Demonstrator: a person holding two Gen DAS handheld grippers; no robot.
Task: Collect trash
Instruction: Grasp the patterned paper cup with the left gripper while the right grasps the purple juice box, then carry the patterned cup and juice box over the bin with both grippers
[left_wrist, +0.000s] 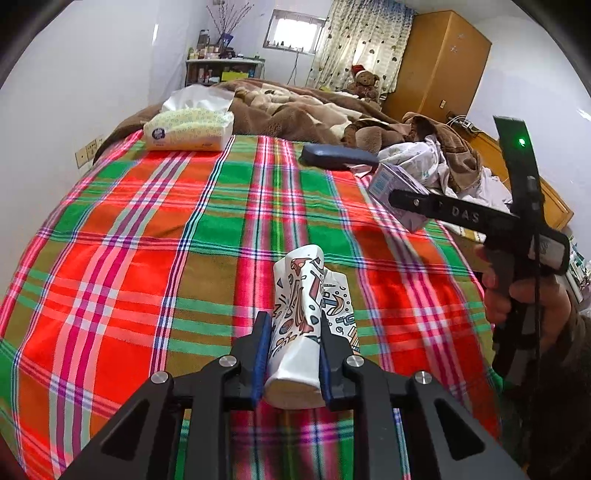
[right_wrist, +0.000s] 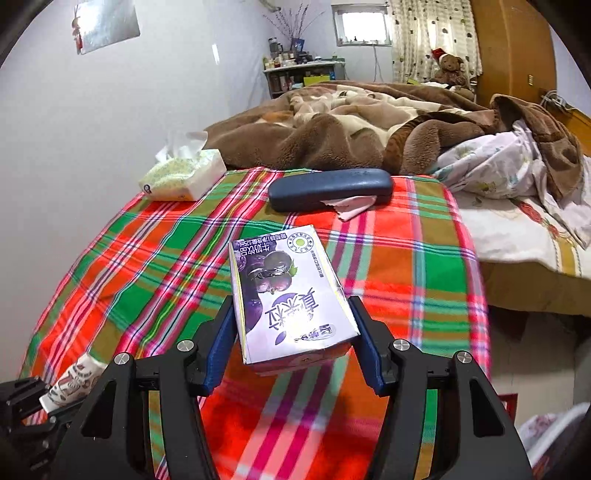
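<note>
My left gripper (left_wrist: 294, 328) is shut on a crumpled white paper cup (left_wrist: 299, 328) with a coloured print, held above the plaid bedspread (left_wrist: 147, 240). My right gripper (right_wrist: 291, 306) is shut on a purple milk drink carton (right_wrist: 284, 291), also above the bedspread (right_wrist: 147, 277). In the left wrist view the right gripper (left_wrist: 406, 201) shows at the right with the carton (left_wrist: 391, 184) in its fingers. In the right wrist view the cup (right_wrist: 74, 380) and the left gripper show at the lower left.
A tissue pack (left_wrist: 188, 129) (right_wrist: 184, 177) lies at the bedspread's far left. A dark glasses case (left_wrist: 338, 156) (right_wrist: 328, 188) lies at the far side with a pink scrap (right_wrist: 352, 207) under it. A brown blanket (right_wrist: 351, 125) and white bedding (right_wrist: 517, 177) lie beyond.
</note>
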